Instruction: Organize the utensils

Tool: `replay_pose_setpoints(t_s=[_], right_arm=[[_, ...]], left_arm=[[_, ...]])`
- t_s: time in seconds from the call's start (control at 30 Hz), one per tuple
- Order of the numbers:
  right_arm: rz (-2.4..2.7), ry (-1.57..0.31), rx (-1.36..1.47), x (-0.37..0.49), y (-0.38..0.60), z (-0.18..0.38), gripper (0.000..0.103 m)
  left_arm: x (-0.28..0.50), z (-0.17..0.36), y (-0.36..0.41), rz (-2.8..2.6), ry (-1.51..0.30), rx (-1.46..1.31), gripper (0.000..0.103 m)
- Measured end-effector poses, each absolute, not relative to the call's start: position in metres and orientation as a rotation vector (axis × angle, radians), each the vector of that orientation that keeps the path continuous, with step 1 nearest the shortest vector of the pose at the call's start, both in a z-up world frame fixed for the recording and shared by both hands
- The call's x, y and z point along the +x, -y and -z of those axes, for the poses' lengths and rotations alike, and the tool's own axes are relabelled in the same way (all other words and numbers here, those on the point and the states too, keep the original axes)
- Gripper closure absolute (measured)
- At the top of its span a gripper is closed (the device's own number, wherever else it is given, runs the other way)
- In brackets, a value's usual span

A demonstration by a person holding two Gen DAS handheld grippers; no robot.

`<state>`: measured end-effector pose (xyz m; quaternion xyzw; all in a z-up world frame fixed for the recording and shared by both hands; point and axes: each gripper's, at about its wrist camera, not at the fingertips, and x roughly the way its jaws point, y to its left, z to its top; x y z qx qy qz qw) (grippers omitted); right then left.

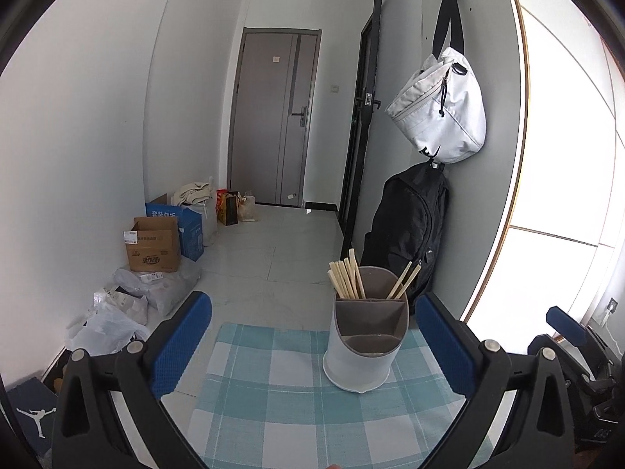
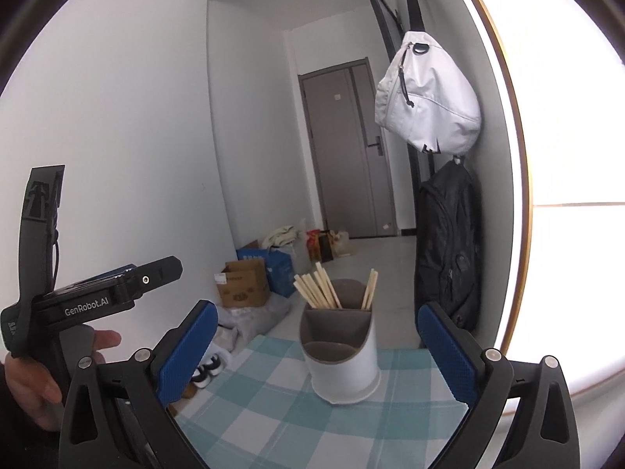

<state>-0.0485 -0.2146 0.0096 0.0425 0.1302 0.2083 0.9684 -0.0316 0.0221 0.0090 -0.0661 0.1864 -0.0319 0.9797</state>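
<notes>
Left hand-held gripper [image 1: 312, 336]: its blue-padded jaws are standing wide apart and gripping nothing; the checked cloth and the holder are showing between them.
Right hand-held gripper [image 2: 316, 340]: its jaws are likewise gaping wide with nothing in them, and the holder is sitting in the gap ahead without touching either pad.
Utensil holder [image 1: 365, 346]: a white cylinder with a grey divided insert is standing upright on the cloth, near the far edge of the tabletop.
Chopsticks [image 1: 347, 277]: a bundle of pale wooden sticks is leaning in the rear left compartment; two more [image 1: 404, 281] are leaning in the rear right compartment. The front compartment is showing only its grey floor.
Checked cloth [image 1: 273, 410]: a teal and white placemat is covering the tabletop under the holder.
Person's hand [image 2: 35, 375]: it is wrapping around the handle of the left gripper, seen at the left edge of the right wrist view.
Background: a white bag [image 1: 441, 109] is hanging on the wall above a black backpack [image 1: 406, 226], and cardboard boxes [image 1: 154, 244] are sitting on the floor.
</notes>
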Motion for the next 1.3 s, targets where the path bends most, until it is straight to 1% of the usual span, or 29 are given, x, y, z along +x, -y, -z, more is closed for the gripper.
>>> replay_pose_setpoints(t_s=[0.1,0.23,0.4,0.57,1.3], right_arm=[[-0.419,-0.278,0.059,-0.047,0.215,0.006,0.000],[-0.414,-0.277,0.048,-0.044,0.216,0.012,0.000],[-0.414,-0.288,0.070,-0.042,0.216,0.022,0.000],[-0.422,-0.288,0.077,-0.039,0.213,0.026,0.000],[-0.411,-0.299,0.092,-0.037,0.216,0.032,0.000]], left_arm=[[-0.028,0.010,-0.020,0.051,-0.396,-0.125,0.001],[-0.020,0.026,-0.017,0.030,-0.421,-0.112,0.001],[-0.018,0.034,-0.018,0.018,-0.427,-0.103,0.001],[-0.012,0.045,-0.015,0.024,-0.483,-0.108,0.001],[-0.016,0.042,-0.011,0.001,-0.469,-0.087,0.001]])
